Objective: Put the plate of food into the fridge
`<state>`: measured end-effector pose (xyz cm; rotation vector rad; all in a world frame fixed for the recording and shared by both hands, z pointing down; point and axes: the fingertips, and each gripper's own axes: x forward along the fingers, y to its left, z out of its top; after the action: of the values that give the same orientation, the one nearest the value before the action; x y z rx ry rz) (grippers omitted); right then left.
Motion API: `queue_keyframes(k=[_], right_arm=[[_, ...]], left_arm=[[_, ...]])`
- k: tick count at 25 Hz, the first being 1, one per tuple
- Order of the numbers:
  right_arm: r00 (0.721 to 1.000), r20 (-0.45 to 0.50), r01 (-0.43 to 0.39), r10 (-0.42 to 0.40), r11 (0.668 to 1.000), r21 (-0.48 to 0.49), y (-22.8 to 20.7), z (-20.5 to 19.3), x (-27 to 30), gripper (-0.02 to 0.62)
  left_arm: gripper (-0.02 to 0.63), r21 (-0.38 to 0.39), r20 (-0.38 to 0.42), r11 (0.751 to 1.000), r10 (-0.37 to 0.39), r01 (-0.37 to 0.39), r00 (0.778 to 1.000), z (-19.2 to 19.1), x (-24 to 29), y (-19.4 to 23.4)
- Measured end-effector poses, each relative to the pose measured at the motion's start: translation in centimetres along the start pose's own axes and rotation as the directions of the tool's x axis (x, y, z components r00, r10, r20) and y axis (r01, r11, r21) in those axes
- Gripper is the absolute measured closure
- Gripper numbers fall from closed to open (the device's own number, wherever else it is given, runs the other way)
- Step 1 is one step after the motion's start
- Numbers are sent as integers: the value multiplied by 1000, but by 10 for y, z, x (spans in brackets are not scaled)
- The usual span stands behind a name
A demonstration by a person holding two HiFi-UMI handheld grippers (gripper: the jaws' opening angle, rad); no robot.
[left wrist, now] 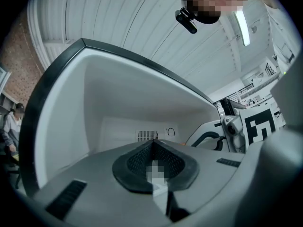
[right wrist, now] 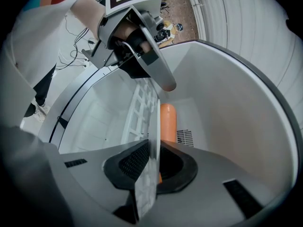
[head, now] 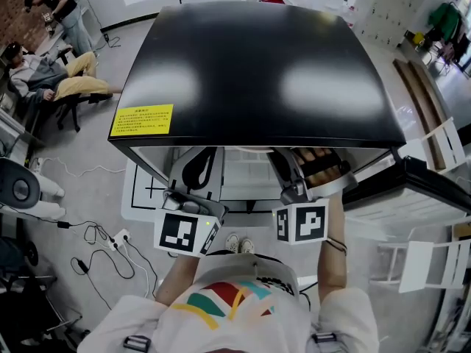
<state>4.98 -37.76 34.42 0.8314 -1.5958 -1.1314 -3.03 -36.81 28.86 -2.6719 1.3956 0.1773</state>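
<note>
I hold a white plate [right wrist: 152, 141], seen edge-on, inside the open fridge compartment [left wrist: 118, 108]. An orange piece of food [right wrist: 167, 122] lies on it. My right gripper [right wrist: 154, 167] is shut on the plate's near rim. My left gripper [left wrist: 156, 171] is shut on the opposite rim, where a white sliver of plate [left wrist: 160, 193] shows between its jaws. In the right gripper view the left gripper's finger [right wrist: 161, 77] reaches down to the plate's far edge. From the head view both grippers' marker cubes [head: 184, 232] [head: 303, 223] show, but the black fridge top [head: 250, 65] hides the jaws.
The fridge door [head: 412, 197] stands open at the right. A vent [left wrist: 147, 135] sits in the fridge's white back wall. People sit at the far left [head: 44, 76]. Cables [head: 110, 245] lie on the floor at the left, and white chairs [head: 427, 259] stand at the right.
</note>
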Motion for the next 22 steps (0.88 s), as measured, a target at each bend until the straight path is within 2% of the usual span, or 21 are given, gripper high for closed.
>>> queue_keyframes(k=[10, 18, 20, 22], right_arm=[[995, -3, -98, 98, 995, 19, 3, -1, 9, 555], [989, 55, -144, 139, 984, 105, 2, 7, 11, 554], [979, 85, -195, 184, 969, 153, 4, 9, 10, 555], [961, 152, -263, 231, 935, 238, 5, 14, 8, 554]], left_arm=[[600, 2, -1, 1000, 29, -29, 1000, 0, -2, 3], [600, 3, -1, 1000, 30, -30, 1000, 2, 1, 3], [600, 3, -2, 1000, 27, -27, 1000, 2, 2, 3], [600, 4, -5, 1000, 24, -24, 1000, 1, 3, 2]])
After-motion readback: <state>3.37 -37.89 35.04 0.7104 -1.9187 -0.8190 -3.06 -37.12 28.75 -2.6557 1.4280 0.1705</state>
